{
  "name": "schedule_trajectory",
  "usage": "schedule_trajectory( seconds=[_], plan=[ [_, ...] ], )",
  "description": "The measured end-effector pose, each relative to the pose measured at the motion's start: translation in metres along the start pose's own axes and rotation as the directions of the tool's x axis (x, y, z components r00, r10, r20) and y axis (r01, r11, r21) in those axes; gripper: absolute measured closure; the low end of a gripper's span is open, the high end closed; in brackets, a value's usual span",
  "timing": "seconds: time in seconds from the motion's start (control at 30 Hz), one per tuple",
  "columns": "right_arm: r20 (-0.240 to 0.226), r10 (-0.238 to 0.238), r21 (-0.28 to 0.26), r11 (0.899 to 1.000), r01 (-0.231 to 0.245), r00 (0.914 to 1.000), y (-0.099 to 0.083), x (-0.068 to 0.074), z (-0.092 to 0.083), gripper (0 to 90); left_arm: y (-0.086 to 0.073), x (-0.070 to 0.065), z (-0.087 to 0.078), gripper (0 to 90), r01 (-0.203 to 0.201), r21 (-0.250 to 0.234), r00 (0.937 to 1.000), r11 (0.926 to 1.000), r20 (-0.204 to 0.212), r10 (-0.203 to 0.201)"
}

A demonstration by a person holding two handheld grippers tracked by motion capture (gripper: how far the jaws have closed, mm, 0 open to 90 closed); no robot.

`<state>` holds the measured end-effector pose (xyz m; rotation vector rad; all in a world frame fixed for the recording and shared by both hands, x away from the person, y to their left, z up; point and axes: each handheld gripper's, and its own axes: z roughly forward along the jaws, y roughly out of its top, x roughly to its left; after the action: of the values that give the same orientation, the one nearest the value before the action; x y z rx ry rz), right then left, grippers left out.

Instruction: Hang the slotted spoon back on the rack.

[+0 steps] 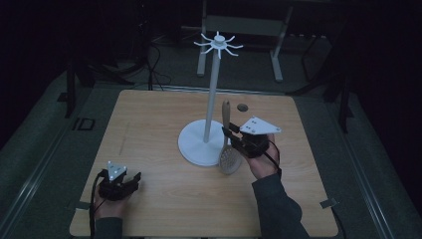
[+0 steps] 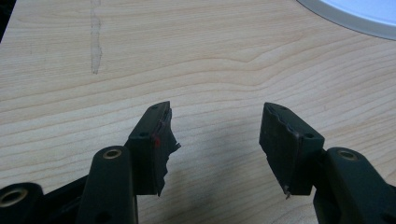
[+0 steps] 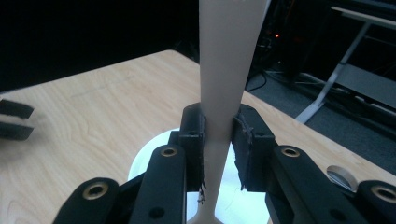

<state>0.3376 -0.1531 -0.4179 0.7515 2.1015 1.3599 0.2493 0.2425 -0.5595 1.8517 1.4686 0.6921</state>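
A white stand (image 1: 213,94) with a round base (image 1: 196,144) and a ring of hooks (image 1: 218,44) on top rises from the middle of the wooden table (image 1: 149,124). My right gripper (image 1: 230,135) is shut on the handle of a slotted spoon (image 1: 230,160), held upright just right of the pole with its perforated head down by the base. In the right gripper view the jaws (image 3: 218,140) pinch the pale handle (image 3: 229,56) above the white base (image 3: 144,163). My left gripper (image 1: 135,179) rests low at the front left, open (image 2: 215,140) and holding nothing.
A small dark round disc (image 1: 242,107) lies on the table behind the spoon. A metal frame with legs (image 1: 276,55) stands on the floor beyond the far edge. The base rim (image 2: 355,16) lies ahead of the left gripper.
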Motion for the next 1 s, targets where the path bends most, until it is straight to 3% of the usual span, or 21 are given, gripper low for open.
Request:
schedule_trajectory(
  seconds=[0.6, 1.0],
  plan=[
    [0.043, 0.051, -0.069, 0.996, -0.048, 0.9978, 0.009, -0.013, -0.011, 74.5, 0.0, 0.0, 0.0, 44.2, 0.0, 0.001, 1.0, 1.0, -0.004, 0.0],
    [0.065, 0.043, -0.092, 0.995, -0.037, 0.997, 0.026, -0.018, -0.015, 74.4, 0.0, 0.001, -0.001, 44.1, 0.002, -0.001, 1.0, 1.0, -0.005, -0.002]
  ],
)
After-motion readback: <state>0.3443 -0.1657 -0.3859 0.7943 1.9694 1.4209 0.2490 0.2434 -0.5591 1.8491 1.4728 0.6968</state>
